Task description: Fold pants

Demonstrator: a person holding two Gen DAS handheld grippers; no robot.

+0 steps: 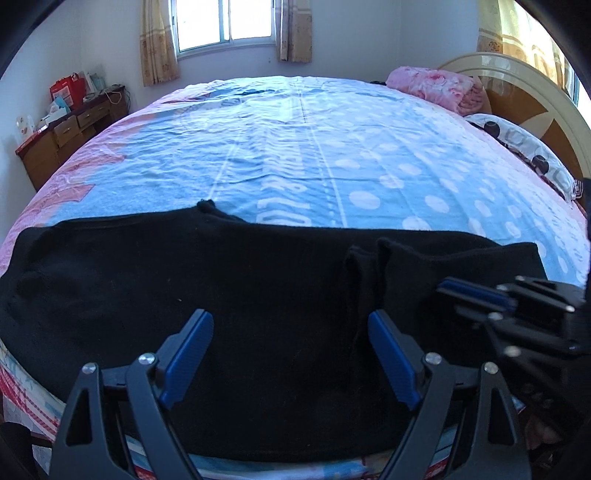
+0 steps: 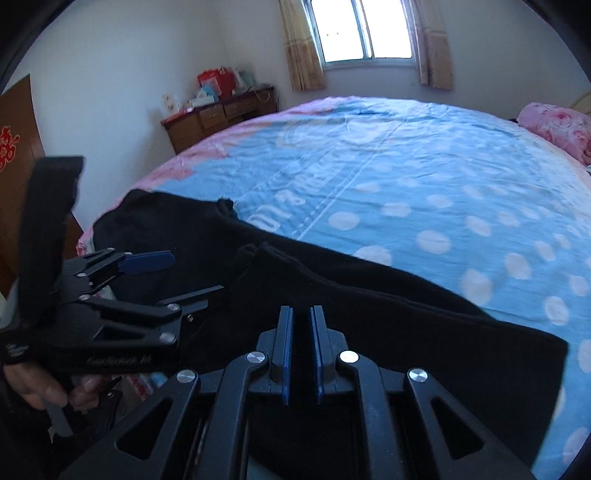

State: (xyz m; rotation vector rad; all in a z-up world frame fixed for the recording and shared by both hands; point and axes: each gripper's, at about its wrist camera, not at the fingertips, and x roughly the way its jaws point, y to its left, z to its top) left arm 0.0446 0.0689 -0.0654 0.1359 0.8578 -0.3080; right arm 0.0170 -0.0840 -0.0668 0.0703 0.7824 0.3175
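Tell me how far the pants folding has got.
Done: the black pants lie along the bed's near edge, and look folded lengthwise, with an overlapping layer showing at their right end. In hand: nothing is gripped; the left gripper hovers open over the fabric, and the right gripper is nearly shut, holding nothing. Left: the crosswise folds into a compact bundle.

Black pants on a blue bed, two grippers above them.

The pants [image 2: 369, 314] lie across the near edge of the bed [image 2: 424, 166], with a fold ridge near the middle. The right gripper [image 2: 301, 314] hangs over the pants with its jaws nearly together and nothing between them. At the left, a hand [image 2: 40, 384] holds the left gripper [image 2: 188, 275], jaws wide apart. A dresser [image 2: 218, 114] stands under the window [image 2: 362, 29].
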